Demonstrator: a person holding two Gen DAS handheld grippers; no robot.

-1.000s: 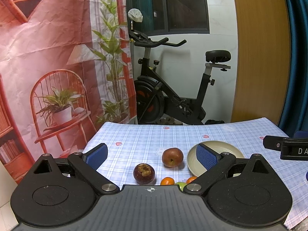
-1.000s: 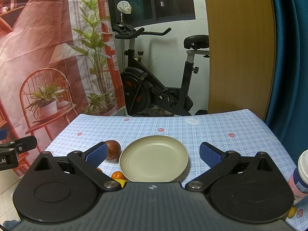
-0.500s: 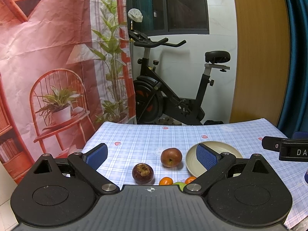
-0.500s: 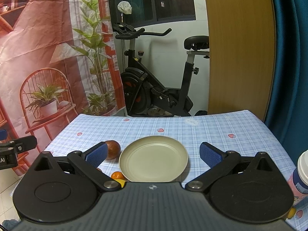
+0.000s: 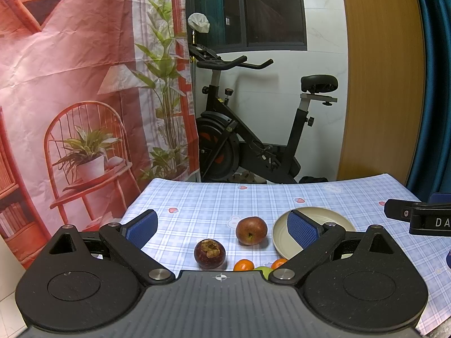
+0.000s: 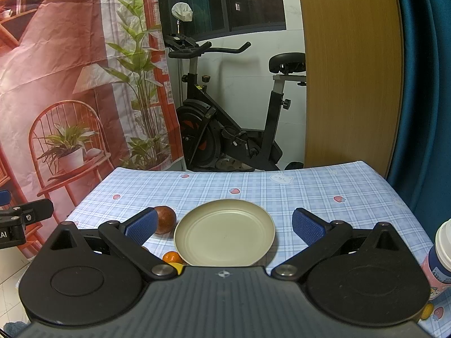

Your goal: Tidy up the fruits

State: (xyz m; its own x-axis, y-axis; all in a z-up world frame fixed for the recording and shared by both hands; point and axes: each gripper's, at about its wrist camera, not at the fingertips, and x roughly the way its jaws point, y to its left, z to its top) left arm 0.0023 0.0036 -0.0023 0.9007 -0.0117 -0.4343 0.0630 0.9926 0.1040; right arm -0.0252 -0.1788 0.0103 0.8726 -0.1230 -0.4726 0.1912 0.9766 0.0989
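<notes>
A cream plate (image 6: 224, 233) lies empty on the blue checked tablecloth (image 6: 282, 191), framed by my right gripper (image 6: 224, 225), which is open and empty above it. Left of the plate (image 5: 332, 219) sit a red apple (image 5: 251, 230), a dark mangosteen (image 5: 209, 254), two small oranges (image 5: 243, 265) (image 5: 279, 263) and a green fruit (image 5: 263, 270) half hidden by the gripper body. My left gripper (image 5: 222, 226) hangs open above these fruits, holding nothing. In the right wrist view the apple (image 6: 165, 219) and one orange (image 6: 172, 257) show beside the left finger.
A white-capped bottle (image 6: 441, 253) stands at the table's right edge. An exercise bike (image 5: 253, 129) stands beyond the far edge, with a printed backdrop (image 5: 70, 84) on the left, a wooden panel (image 5: 380, 84) and a blue curtain (image 6: 422, 84) on the right.
The left gripper has drifted slightly, so the fruits sit a little lower in its view. The right gripper has hardly moved. Both stay open.
</notes>
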